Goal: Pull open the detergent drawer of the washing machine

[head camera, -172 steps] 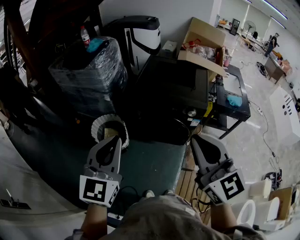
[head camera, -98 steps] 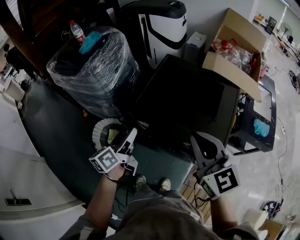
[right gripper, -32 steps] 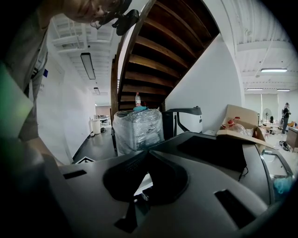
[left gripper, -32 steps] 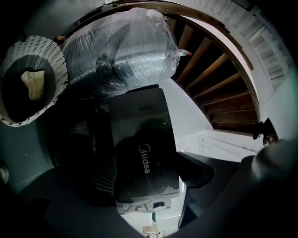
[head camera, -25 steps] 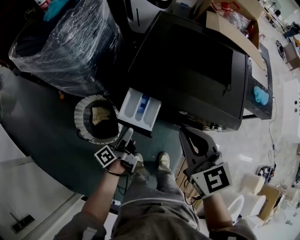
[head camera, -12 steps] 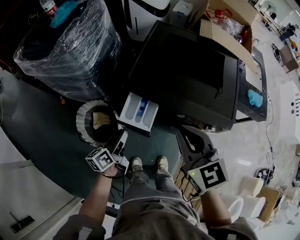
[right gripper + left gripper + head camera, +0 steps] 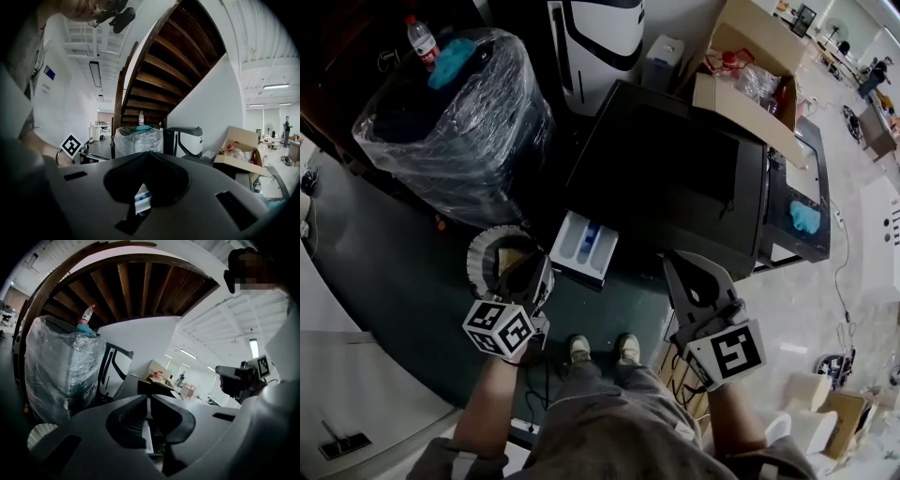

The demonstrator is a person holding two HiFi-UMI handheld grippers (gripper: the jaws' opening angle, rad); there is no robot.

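The black washing machine (image 7: 675,178) stands in front of me with its white detergent drawer (image 7: 584,246) pulled out, blue insert showing. My left gripper (image 7: 539,264) hangs left of the drawer, apart from it; its jaws are closing, almost together, with nothing between them (image 7: 149,398). My right gripper (image 7: 677,262) is shut and empty in front of the machine's right part, clear of it. Through the hole in its jaws (image 7: 149,154) the drawer (image 7: 141,197) shows below. In the left gripper view the right gripper (image 7: 236,380) appears at the right.
A bulky plastic-wrapped item (image 7: 455,122) with a bottle and blue cloth on top stands at the left. A white ribbed basket (image 7: 487,255) sits beside the drawer. A cardboard box (image 7: 750,75) rests on the machine's far corner. A black table (image 7: 811,178) stands to the right.
The drawer was shut several seconds ago and stands pulled out since. Over the last second both grippers rose, the left one rolled and its jaws closed away from the drawer.
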